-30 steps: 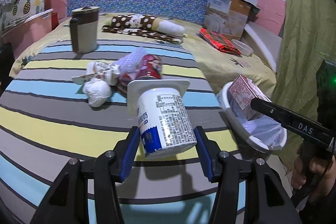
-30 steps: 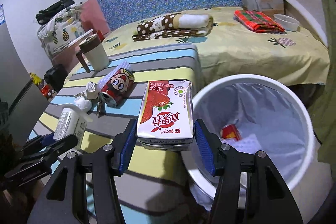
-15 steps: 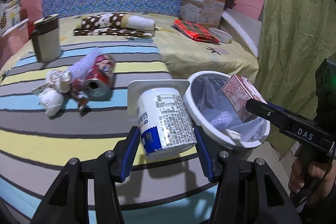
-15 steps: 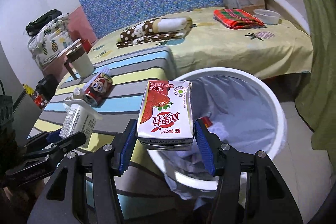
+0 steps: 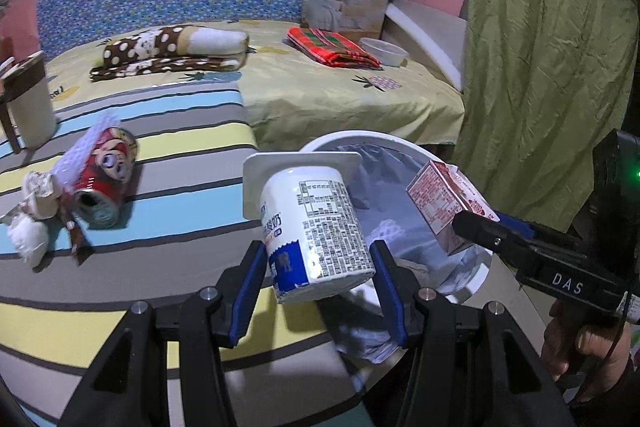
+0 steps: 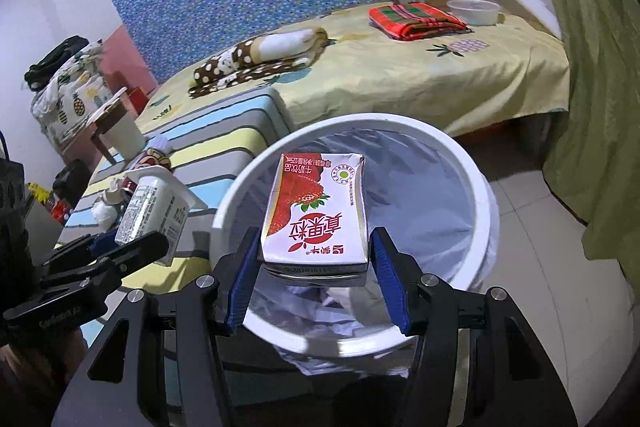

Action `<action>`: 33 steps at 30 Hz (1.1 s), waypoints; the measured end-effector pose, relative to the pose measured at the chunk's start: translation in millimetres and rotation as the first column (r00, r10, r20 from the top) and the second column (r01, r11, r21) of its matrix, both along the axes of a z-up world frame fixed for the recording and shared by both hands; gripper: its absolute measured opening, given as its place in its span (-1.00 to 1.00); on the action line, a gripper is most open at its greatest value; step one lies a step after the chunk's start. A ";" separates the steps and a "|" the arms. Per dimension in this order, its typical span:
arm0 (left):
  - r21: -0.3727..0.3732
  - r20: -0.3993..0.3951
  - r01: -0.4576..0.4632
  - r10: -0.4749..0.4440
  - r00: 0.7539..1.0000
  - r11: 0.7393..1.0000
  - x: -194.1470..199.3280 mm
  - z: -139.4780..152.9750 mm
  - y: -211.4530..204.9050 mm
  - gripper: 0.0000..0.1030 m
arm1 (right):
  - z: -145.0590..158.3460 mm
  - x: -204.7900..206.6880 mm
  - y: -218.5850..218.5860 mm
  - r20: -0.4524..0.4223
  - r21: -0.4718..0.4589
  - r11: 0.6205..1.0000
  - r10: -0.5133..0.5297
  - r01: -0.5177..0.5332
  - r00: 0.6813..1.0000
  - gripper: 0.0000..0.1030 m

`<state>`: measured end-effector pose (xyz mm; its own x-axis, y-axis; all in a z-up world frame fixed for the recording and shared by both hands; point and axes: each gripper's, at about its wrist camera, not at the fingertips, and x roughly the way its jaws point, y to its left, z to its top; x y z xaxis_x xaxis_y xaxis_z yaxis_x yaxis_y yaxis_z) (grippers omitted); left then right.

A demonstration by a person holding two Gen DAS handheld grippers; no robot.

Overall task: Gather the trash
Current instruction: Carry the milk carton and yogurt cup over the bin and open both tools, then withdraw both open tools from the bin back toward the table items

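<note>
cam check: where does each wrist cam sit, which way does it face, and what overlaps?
Left wrist: on the left gripper, facing down-forward past its yogurt cup to striped bedding; a hand shows.
Right wrist: on the right gripper, looking down past its milk carton into the trash bin.
Shared: both items, bin, red can.

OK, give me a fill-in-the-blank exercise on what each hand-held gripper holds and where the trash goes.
1. The left hand-held gripper holds a ____ cup.
2. The right hand-held gripper holds a strawberry milk ____ over the bin.
3. The bin is lined with a plastic ____.
4. A crushed red ____ lies on the striped cover.

Missing words: yogurt; carton; bag; can
</note>
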<state>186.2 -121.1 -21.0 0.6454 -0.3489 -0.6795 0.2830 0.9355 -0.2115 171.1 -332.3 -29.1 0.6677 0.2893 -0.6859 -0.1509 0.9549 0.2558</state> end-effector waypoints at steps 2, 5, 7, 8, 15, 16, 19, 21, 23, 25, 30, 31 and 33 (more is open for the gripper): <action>0.000 -0.005 0.015 -0.015 1.000 1.000 4.7 -1.6 -5.6 0.07 | -1.5 1.0 -3.1 -0.005 0.000 1.000 -0.004 0.004 1.000 0.10; -0.001 -0.013 0.037 -0.037 0.999 0.999 10.1 -4.4 -13.0 0.07 | -4.7 3.4 -6.5 -0.018 -0.002 1.000 -0.007 0.006 1.000 0.10; 0.000 -0.019 0.054 -0.054 0.998 0.999 14.0 -6.9 -17.4 0.08 | -7.0 5.2 -9.2 -0.027 -0.002 1.000 -0.009 0.009 1.000 0.10; 0.001 -0.020 0.061 -0.061 0.998 0.998 15.3 -7.9 -19.3 0.08 | -8.0 5.8 -10.1 -0.032 -0.004 1.000 -0.011 0.011 0.999 0.10; -0.011 -0.011 0.091 -0.091 0.996 0.996 26.2 -9.8 -31.2 0.08 | -10.1 12.7 -17.7 -0.046 -0.016 0.999 -0.028 0.028 0.999 0.10; -0.013 -0.010 0.091 -0.091 0.996 0.996 28.2 -9.9 -31.8 0.08 | -10.9 13.7 -18.3 -0.048 -0.017 0.999 -0.028 0.027 0.998 0.11; -0.030 -0.008 0.080 -0.080 0.997 0.996 30.2 -9.1 -27.9 0.09 | -14.2 17.6 -18.4 -0.071 -0.019 1.000 -0.017 0.016 0.997 0.12; -0.033 -0.005 0.069 -0.069 0.998 0.997 30.2 -7.9 -24.7 0.10 | -14.7 16.9 -19.1 -0.072 -0.026 0.999 -0.021 0.019 0.997 0.12; -0.038 -0.007 0.057 -0.057 0.998 0.998 29.3 -7.6 -20.1 0.10 | -14.3 16.6 -18.4 -0.070 -0.023 1.000 -0.015 0.013 0.997 0.14; -0.042 -0.009 0.046 -0.046 0.999 0.998 27.5 -7.0 -15.8 0.10 | -12.7 15.9 -17.1 -0.062 -0.025 1.000 -0.012 0.010 0.998 0.20; -0.049 -0.008 0.031 -0.032 0.999 0.998 20.3 -5.1 -8.7 0.10 | -6.1 12.2 -13.0 -0.045 -0.031 1.000 -0.001 0.000 0.999 0.21; -0.049 -0.008 0.029 -0.030 1.000 0.998 18.0 -4.8 -7.3 0.10 | -5.5 12.1 -12.5 -0.044 -0.035 0.999 -0.001 -0.001 0.999 0.21; -0.050 -0.008 0.026 -0.027 1.000 0.998 14.9 -4.3 -5.0 0.10 | -3.8 9.6 -12.4 -0.042 -0.039 0.999 0.000 -0.001 0.999 0.21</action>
<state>201.1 -126.1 -25.3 0.6292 -0.3995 -0.6666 0.3055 0.9159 -0.2605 180.8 -344.6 -32.9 0.6378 0.2622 -0.7242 -0.1413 0.9641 0.2246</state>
